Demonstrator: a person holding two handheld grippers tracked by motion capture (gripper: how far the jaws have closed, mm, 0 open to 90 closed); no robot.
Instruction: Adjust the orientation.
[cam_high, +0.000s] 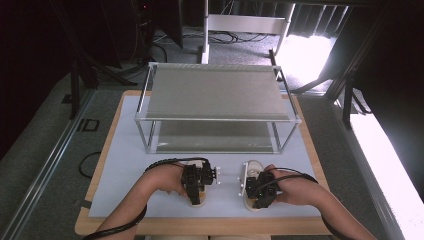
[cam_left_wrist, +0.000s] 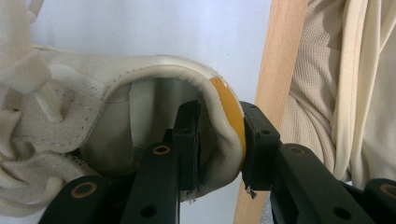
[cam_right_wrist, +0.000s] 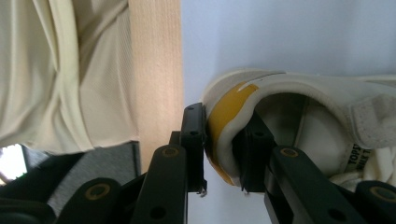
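Two cream-white shoes with yellow heel tabs stand side by side on the white mat (cam_high: 125, 170) near the table's front edge. My left gripper (cam_high: 199, 181) (cam_left_wrist: 219, 121) is shut on the heel wall of the left shoe (cam_high: 198, 201) (cam_left_wrist: 154, 74), one jaw inside the opening and one outside on the yellow tab. In the same way my right gripper (cam_high: 257, 189) (cam_right_wrist: 223, 123) is shut on the heel of the right shoe (cam_high: 253, 167) (cam_right_wrist: 327, 93). Both heels point toward the person. The hands cover most of each shoe in the high view.
A two-tier metal-framed rack (cam_high: 215, 107) with grey shelves stands on the mat behind the shoes. The table's wooden front edge (cam_left_wrist: 280, 56) (cam_right_wrist: 156, 56) runs just behind the heels, with the person's light clothing beyond it. Dark stands and cables surround the table.
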